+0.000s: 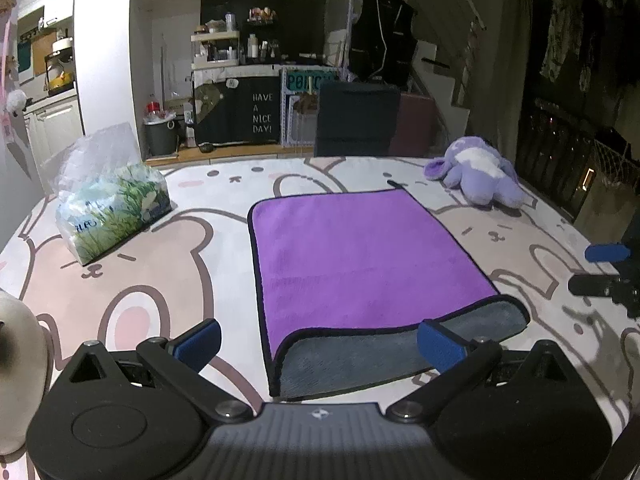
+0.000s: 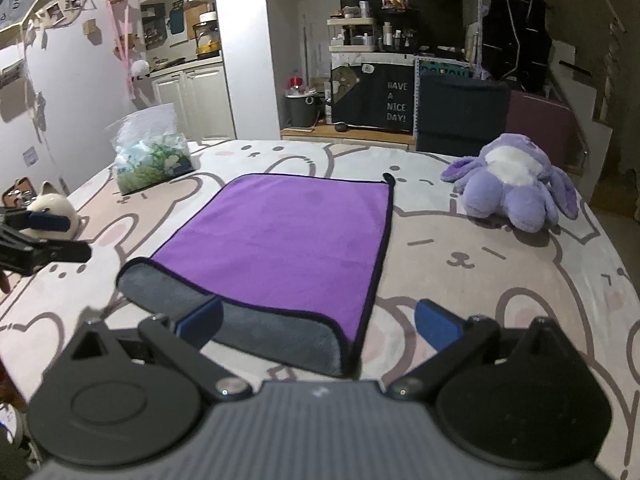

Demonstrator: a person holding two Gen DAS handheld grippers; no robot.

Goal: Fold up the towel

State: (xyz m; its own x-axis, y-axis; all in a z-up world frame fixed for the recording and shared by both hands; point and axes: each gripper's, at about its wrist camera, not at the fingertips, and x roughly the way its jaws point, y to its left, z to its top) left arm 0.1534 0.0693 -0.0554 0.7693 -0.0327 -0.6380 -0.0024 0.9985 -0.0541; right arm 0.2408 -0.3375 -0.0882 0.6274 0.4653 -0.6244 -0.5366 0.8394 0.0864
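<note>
The purple plush cloth towel (image 1: 360, 256) looks soft and matt, its grey underside fuzzy. A crinkly, glossy clear plastic tissue pack (image 1: 112, 196) and a fluffy lilac plush toy (image 2: 516, 184) lie nearby.

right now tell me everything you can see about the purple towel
The purple towel lies spread flat on the cartoon-print table cover, a plush, microfibre-looking rectangle with dark piping round its edges and a small loop at its far right corner. Its underside is grey: the near edge is turned over, showing a grey band. Both the left gripper and the right gripper are open near that edge, neither gripping it. Nothing rests on it.
</note>
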